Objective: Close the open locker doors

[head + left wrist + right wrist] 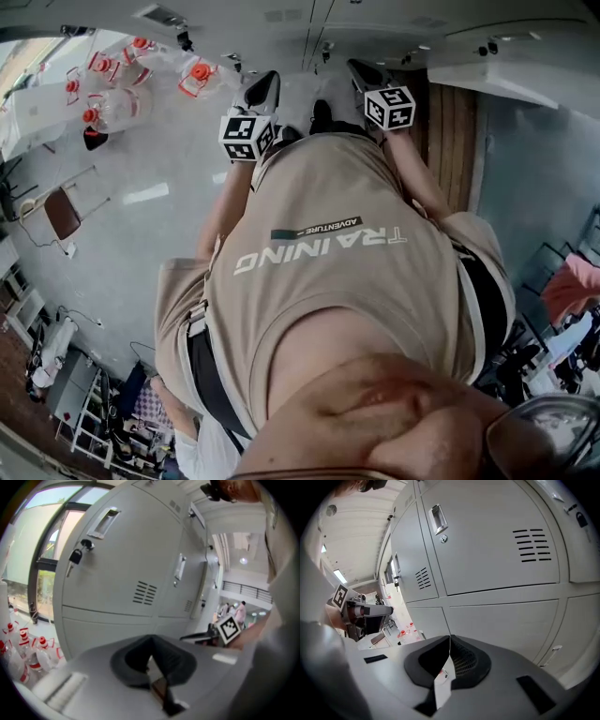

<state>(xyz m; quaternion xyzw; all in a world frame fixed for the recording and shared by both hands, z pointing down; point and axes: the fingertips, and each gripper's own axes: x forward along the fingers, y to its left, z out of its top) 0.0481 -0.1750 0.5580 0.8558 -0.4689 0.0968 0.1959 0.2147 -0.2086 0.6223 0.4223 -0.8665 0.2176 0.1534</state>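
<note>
**Left gripper** (151, 641): jaws together, dark pads meeting at the tips, nothing held between them. Raised in front of the chest, pointed towards the lockers. In the head view it sits at upper left (261, 94), with its marker cube (247, 135) just below.

**Right gripper** (449, 641): jaws together, pads touching along their length, nothing clamped. It is held level with the left one and near it, at upper right in the head view (367, 75), and carries its own cube (389, 107). Each gripper shows in the other's view: the right one at the right edge of the left gripper view (211, 634), the left one at the left edge of the right gripper view (365, 613).

**Locker doors** (126, 559): pale grey metal, in stacked rows, directly ahead of both grippers and apart from them. The nearest door in the left gripper view has a recessed handle (105, 520), a dark lock hanging (75, 556) below it, and vent slots (144, 592). The right gripper view shows more grey doors (487, 550), one with a handle (437, 518), a round keyhole (443, 538) and slots (532, 543). The doors nearest the grippers lie flush with their frames. Whether a door further along the bank stands ajar cannot be made out through the wide-angle bend.

**Person**: beige printed shirt (328, 281) fills the centre of the head view.

**Surroundings**: clear water bottles with red caps on the floor beside the lockers (112, 103) (14, 653); a brown chair (62, 214) well apart on the pale floor.
</note>
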